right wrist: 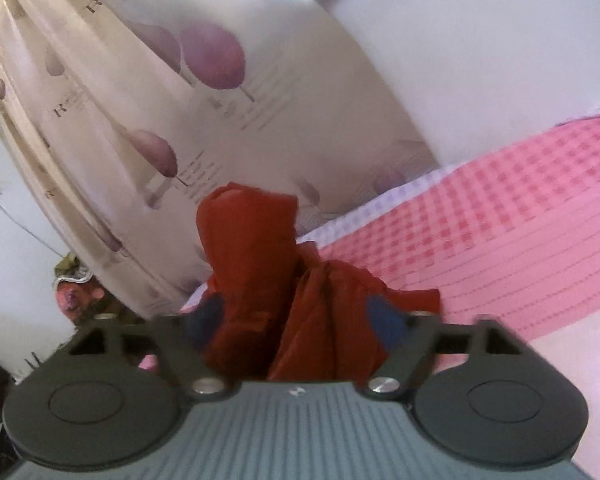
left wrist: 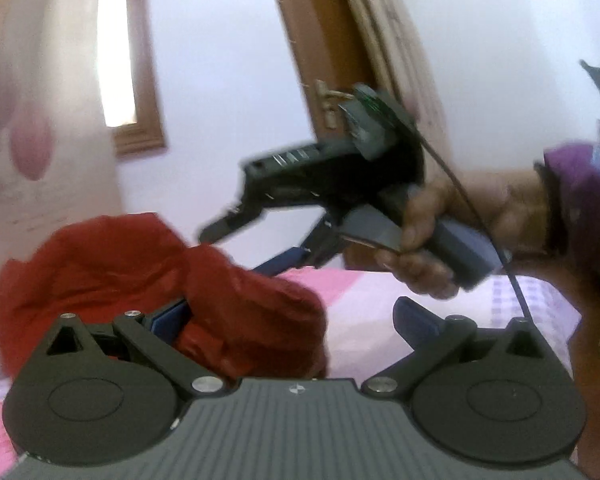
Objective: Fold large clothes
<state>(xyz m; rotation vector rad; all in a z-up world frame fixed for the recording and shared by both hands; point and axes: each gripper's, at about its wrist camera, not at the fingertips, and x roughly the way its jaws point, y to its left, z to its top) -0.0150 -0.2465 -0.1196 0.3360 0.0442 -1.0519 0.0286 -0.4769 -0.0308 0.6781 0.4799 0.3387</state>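
A red garment (left wrist: 148, 280) is bunched and lifted above a pink checked bedsheet (left wrist: 380, 312). My left gripper (left wrist: 292, 316) stands wide open; cloth drapes over its left blue finger (left wrist: 168, 316), and the right finger (left wrist: 416, 320) is bare. In that view my right gripper (left wrist: 236, 240), held by a hand, reaches into the garment from the right. In the right wrist view the red garment (right wrist: 268, 280) fills the gap of my right gripper (right wrist: 296, 320), with the blue fingers (right wrist: 384, 320) partly closed on the cloth.
A cream curtain with purple prints (right wrist: 160, 120) hangs behind the bed. A wooden door (left wrist: 324, 60) and a window frame (left wrist: 140, 136) stand against the white wall. The pink bedsheet (right wrist: 500, 220) stretches to the right. A cluttered pile (right wrist: 76, 292) sits low left.
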